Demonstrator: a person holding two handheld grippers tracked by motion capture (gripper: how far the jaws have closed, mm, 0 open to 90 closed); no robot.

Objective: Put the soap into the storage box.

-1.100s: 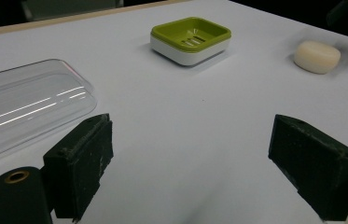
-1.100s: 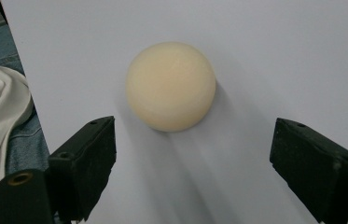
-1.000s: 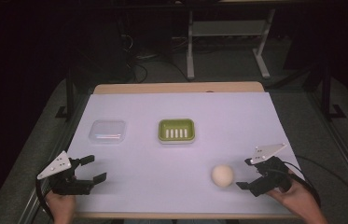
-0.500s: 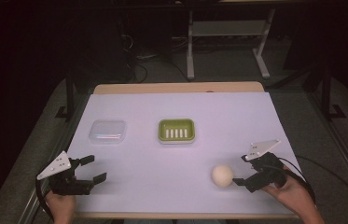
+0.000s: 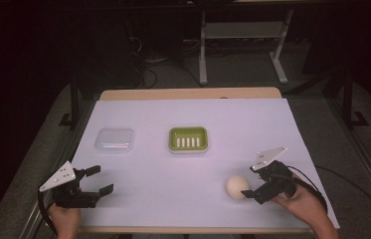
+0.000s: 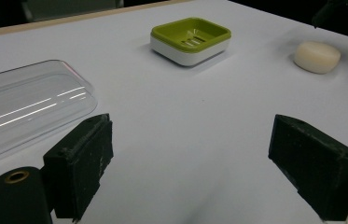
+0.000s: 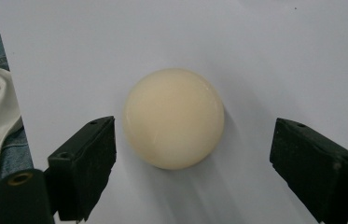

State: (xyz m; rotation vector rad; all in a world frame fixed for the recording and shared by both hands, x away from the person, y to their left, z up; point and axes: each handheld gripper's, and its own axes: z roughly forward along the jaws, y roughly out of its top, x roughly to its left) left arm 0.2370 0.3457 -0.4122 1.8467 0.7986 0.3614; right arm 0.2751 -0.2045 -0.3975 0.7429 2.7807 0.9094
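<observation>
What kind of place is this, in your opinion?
Probably a lab or workshop set up for recording, not a home. A table under a plain white sheet stands on grey carpet, with loose cables and a metal stand behind it, and each hand holds a hand-held gripper.

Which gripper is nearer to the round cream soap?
Right. The right gripper stands open just beside the soap; the left gripper is far across the table.

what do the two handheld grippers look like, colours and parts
Both the left gripper and the right gripper are black, with two blocky, matt black jaws. Each carries a light grey three-cornered plate dotted with small dark holes on top. A black cable loops from each one. In the gripper views, a brass-coloured ring sits in a black post beside one jaw. No sleeves reach the hands.
</observation>
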